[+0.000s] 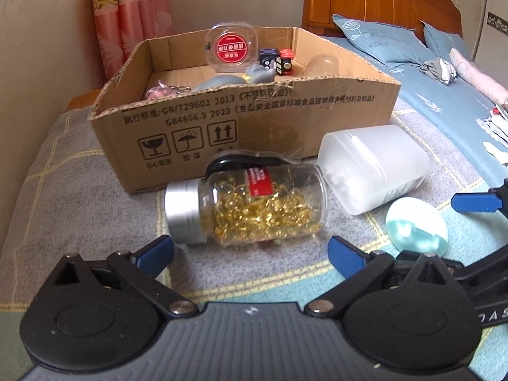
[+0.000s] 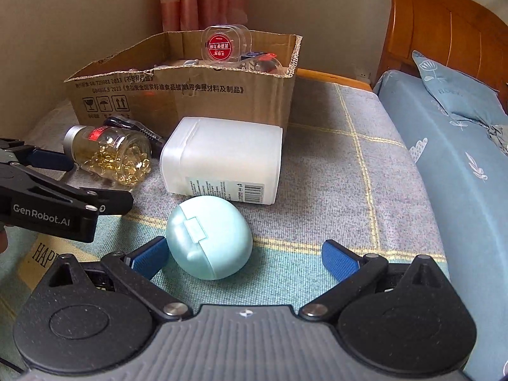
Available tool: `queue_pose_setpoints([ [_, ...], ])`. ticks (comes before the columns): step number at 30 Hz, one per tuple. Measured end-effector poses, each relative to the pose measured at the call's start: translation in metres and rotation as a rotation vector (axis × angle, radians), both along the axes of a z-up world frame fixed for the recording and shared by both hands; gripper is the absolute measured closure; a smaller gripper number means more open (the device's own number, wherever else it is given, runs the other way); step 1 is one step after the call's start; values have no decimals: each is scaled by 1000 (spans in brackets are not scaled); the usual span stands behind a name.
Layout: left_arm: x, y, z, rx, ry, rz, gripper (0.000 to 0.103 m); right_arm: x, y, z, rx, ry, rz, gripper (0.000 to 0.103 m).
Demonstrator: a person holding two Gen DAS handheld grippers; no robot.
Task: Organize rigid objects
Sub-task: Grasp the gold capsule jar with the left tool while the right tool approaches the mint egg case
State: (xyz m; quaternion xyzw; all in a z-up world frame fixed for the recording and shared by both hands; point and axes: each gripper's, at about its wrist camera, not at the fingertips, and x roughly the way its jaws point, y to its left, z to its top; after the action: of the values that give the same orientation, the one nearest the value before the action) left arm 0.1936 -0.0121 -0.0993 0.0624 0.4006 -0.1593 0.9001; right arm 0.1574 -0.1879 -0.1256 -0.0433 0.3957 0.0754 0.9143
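Note:
A clear jar of golden capsules (image 1: 254, 203) with a silver lid lies on its side on the grey checked blanket, just beyond the tips of my left gripper (image 1: 250, 247), which is open and holds nothing. Behind the jar stands an open cardboard box (image 1: 254, 117) holding a clear tub with a red label (image 1: 231, 47) and small toys. A frosted white container (image 2: 222, 158) lies on its side in front of the box. A pale teal egg-shaped case (image 2: 209, 238) rests between the open fingers of my right gripper (image 2: 244, 250), close to the left pad.
A black item in clear wrap (image 1: 241, 162) lies between the jar and the box. The bed with blue sheet (image 2: 460, 165), pillow and wooden headboard (image 2: 444, 25) runs along the right. A wall and pink curtain (image 1: 127, 16) stand behind the box.

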Motion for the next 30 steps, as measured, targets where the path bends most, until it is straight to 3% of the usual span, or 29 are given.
queue_pose_setpoints([
  [9, 16, -6, 10, 13, -68, 43, 4, -1, -1, -1, 2, -20, 18, 0],
  [15, 13, -5, 11, 16, -61, 46, 7, 0, 0, -1, 2, -22, 38, 0],
  [30, -9, 27, 13, 28, -31, 107, 7, -7, 39, 1, -1, 13, 299, 0],
])
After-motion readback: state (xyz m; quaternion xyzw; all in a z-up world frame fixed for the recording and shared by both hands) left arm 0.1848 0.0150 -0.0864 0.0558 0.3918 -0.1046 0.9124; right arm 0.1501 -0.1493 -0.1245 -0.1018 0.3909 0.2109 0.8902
